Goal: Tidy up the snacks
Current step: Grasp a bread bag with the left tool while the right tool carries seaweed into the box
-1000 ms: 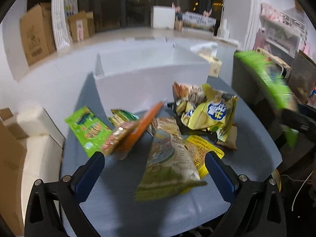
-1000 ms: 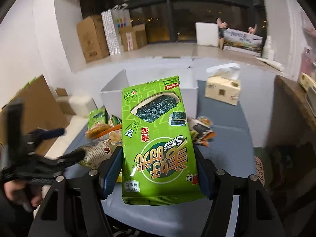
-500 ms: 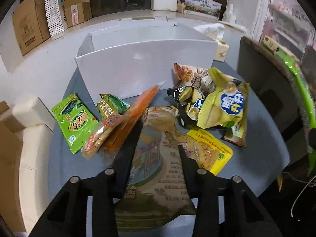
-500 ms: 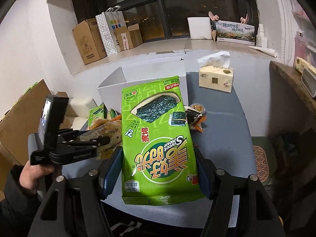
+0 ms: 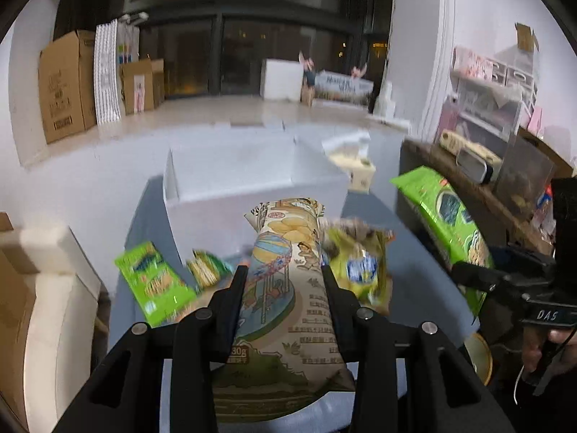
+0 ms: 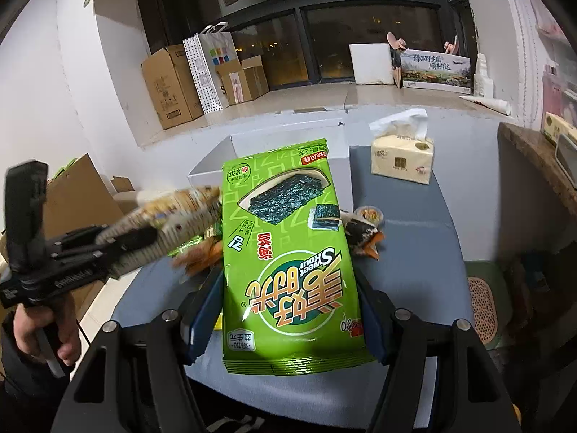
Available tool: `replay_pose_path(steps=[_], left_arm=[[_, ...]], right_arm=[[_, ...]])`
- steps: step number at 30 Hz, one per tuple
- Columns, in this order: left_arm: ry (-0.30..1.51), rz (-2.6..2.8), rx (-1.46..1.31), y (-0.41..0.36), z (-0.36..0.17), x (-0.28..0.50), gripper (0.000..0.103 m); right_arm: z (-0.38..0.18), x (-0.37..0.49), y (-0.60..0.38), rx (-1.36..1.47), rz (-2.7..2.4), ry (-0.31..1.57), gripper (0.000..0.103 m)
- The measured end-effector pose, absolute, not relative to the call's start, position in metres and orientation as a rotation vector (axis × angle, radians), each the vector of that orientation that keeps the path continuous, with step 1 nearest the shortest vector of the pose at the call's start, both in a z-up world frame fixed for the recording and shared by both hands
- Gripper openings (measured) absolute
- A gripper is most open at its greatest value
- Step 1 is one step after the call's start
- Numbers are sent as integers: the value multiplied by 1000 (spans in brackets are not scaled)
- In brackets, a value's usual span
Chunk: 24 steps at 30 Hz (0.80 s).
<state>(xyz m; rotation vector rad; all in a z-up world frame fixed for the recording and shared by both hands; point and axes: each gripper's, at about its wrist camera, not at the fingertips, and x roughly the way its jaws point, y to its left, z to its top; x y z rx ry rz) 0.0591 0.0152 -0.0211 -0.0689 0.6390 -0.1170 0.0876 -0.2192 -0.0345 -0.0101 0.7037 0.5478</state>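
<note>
My left gripper [image 5: 283, 274] is shut on a beige chip bag [image 5: 288, 288] and holds it above the grey table [image 5: 411, 288], in front of the white box [image 5: 249, 187]. My right gripper [image 6: 288, 281] is shut on a green seaweed bag [image 6: 285, 252], held above the table's near side. The seaweed bag also shows at the right of the left wrist view [image 5: 443, 223]. The left gripper and chip bag [image 6: 169, 216] show blurred at the left of the right wrist view. Several snack bags lie on the table: a small green one [image 5: 151, 281] and a yellow one [image 5: 357, 267].
A tissue box [image 6: 402, 158] stands at the table's far right. A white cushioned seat [image 5: 54, 288] is left of the table, a wooden counter [image 5: 468, 187] with clutter is right. Cardboard boxes [image 6: 173, 86] line the window ledge.
My left gripper closed on the beige chip bag and lifted it off the table. My right gripper still holds the seaweed bag, with little movement.
</note>
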Motion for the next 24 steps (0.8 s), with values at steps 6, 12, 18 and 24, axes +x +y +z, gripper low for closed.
replay_pose_path(steps=[6,12,18,24], left_arm=[[561,-70,-74,36,7,97,42],[554,-15,-123,71,17,169,42],[639,17,-131,96,-4,247,42],[719,62,-139,110,-32,293,58]], right_arm=[[-12,138,-199,-5,568,674,72],[2,222,-160,25,581,731,72],[-11,332,-111,60,580,864,72],[-32,390,-99,100,554,923,76]])
